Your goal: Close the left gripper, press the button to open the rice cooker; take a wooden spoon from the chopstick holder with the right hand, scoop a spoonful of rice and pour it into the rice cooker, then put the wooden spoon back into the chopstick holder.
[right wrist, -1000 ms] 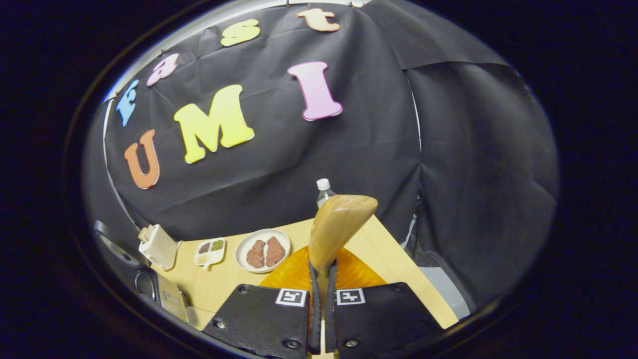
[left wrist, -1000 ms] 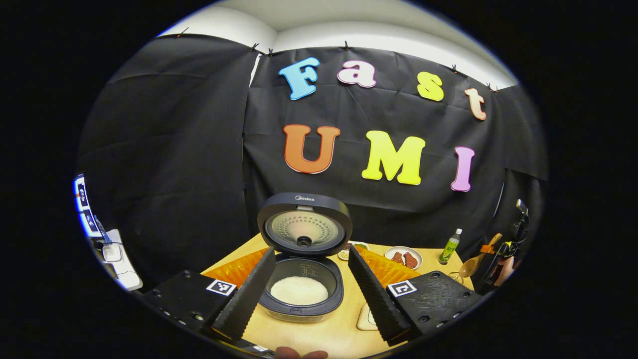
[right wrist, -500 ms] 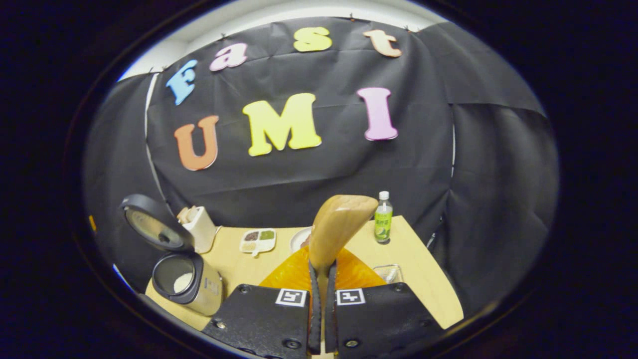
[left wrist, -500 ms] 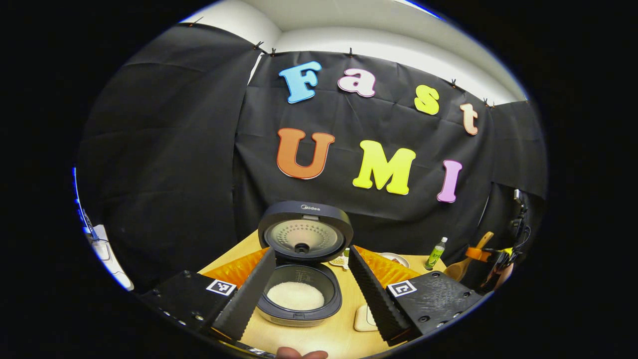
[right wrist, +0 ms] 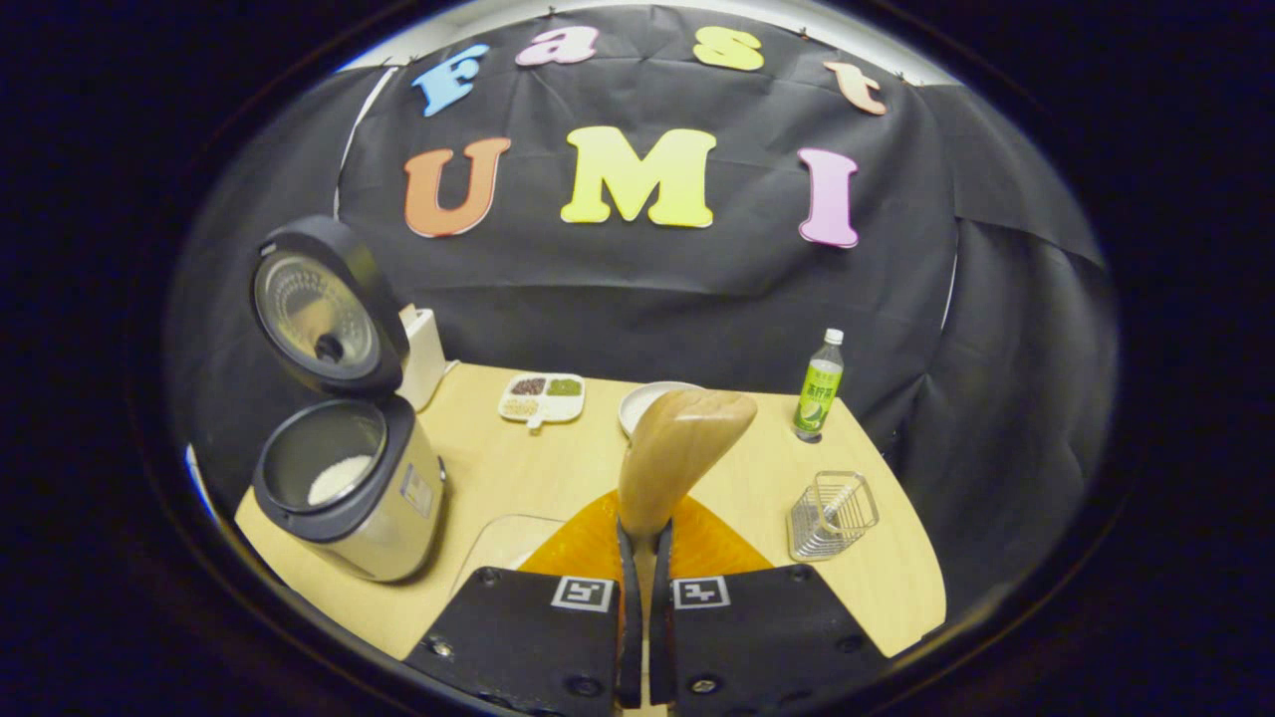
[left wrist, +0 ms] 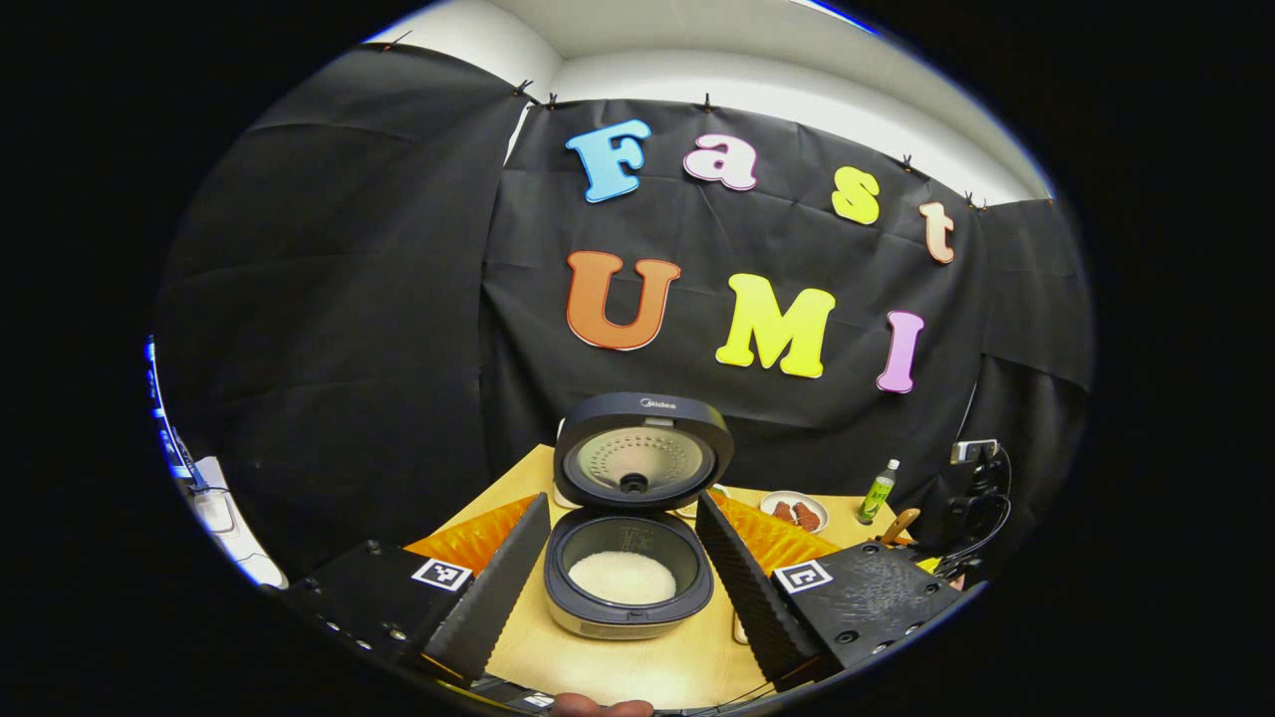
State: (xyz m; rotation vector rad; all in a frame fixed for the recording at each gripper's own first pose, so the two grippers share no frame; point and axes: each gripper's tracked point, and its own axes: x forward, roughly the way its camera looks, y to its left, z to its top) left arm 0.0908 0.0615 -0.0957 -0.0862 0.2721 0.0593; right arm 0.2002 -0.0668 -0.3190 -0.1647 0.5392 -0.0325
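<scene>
Left gripper (left wrist: 623,583): fingers spread wide, gripping nothing, hovering over the near edge of the tabletop (left wrist: 647,667) with the rice cooker between them in the left gripper view.
Right gripper (right wrist: 644,607): fingers drawn narrow and pressed on the handle of the wooden spoon (right wrist: 677,453), its bowl standing up ahead of the tips.
Rice cooker (right wrist: 339,498): at the left edge of the tabletop (right wrist: 518,478), lid (right wrist: 317,309) standing upright, white rice (right wrist: 339,478) lying in the pot.
Chopstick holder (right wrist: 832,516): wire basket near the right edge of the tabletop, apart from the spoon.
Bottle (right wrist: 819,386): upright at the far right corner.
Divided dish (right wrist: 541,396): near the far edge, just beside a white plate (right wrist: 642,400) partly hidden by the spoon.
Orange mat (right wrist: 697,543): at the near edge, under the right gripper.
</scene>
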